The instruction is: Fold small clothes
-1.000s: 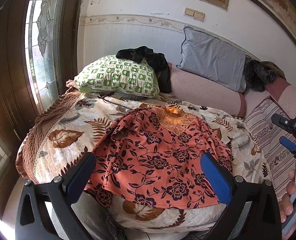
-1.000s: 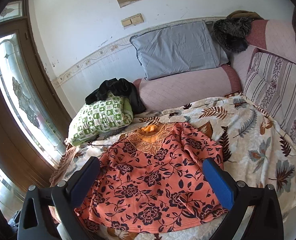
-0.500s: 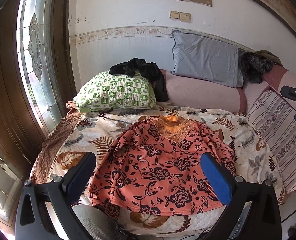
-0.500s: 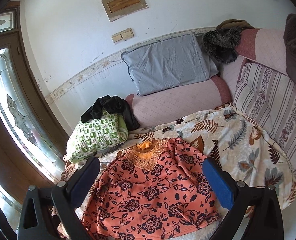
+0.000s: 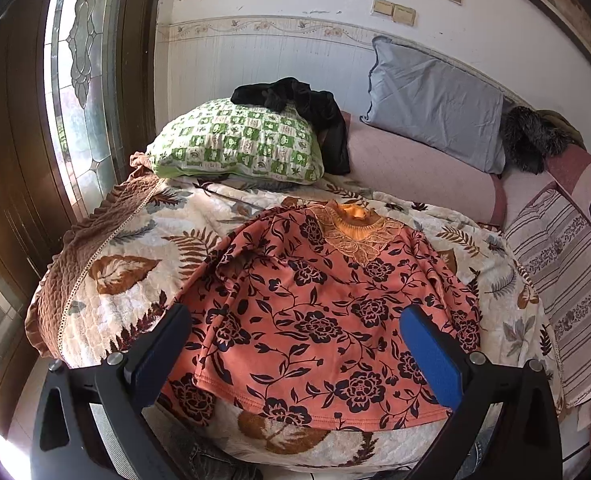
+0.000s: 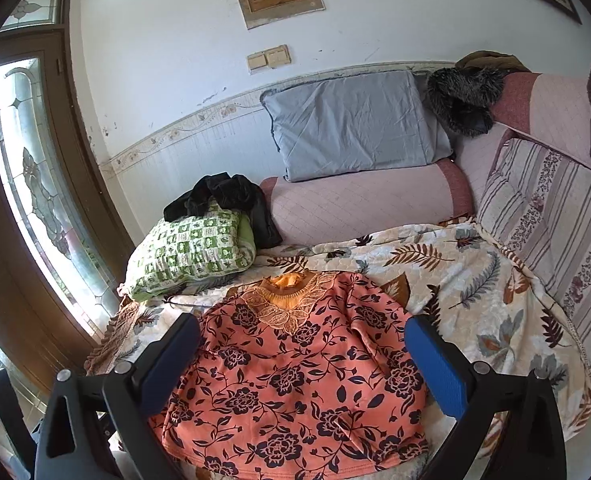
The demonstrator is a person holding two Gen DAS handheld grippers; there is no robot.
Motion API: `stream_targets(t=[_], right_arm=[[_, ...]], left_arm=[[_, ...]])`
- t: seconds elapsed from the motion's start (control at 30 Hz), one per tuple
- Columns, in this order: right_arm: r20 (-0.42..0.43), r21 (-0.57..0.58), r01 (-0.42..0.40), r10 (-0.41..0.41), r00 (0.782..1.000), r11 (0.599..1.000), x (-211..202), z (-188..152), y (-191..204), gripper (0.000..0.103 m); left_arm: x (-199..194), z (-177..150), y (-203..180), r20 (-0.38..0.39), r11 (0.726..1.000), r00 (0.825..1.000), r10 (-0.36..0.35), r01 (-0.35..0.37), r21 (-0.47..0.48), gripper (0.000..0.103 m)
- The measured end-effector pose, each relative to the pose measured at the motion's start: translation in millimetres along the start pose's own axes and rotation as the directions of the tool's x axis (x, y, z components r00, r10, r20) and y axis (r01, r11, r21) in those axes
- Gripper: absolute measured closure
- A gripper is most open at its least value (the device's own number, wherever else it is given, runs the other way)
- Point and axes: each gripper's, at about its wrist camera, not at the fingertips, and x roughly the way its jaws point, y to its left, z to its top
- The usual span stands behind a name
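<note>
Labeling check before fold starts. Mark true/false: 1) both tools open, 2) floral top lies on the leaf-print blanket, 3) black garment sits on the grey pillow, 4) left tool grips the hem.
1) True: left tool and right tool are open, empty.
2) True: floral top lies on the leaf-print blanket.
3) False: black garment rests on the green checked pillow; the grey pillow is apart.
4) False: it holds nothing.
</note>
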Motion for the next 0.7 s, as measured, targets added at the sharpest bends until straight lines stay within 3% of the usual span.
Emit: stream_targets(t=[0.13,0.33,0.47,0.57,0.7], right_arm=[[0.007,0.015,0.000,0.000,1.000,1.000,28.9,-15.4,1.0,0.000],[-0.134,0.025,-0.096,0.099,0.986,0.995,97.8,-39.4,11.2,0.000],[-0.190,0.003,-0.126,0.125,0.974,0.992,144.7,-51.3,35.1,0.000],[-0.236,0.007,-0.185,0.181,0.955,0.983,180.0,-58.6,56.6,0.000],[-0.297,-0.024,-0.280,0.260,0.919,0.960,221.8,-74.4,96.7,0.000]], left_arm=[[28.0,0.0,29.1,-0.033,0.998,0.999,0.044,-0.045,-0.042,0.000],[75.1,6.8,89.1,-0.091,0.988,0.987,0.130,-0.136,-0.066,0.000],[104.6,8.6,117.0,-0.116,0.974,0.969,0.218,-0.223,-0.032,0.000],[130.5,6.6,134.6,-0.162,0.960,0.948,0.273,-0.279,-0.010,0.000],[167.3,-6.3,159.9,-0.248,0.958,0.929,0.275,-0.286,-0.007,0.000]])
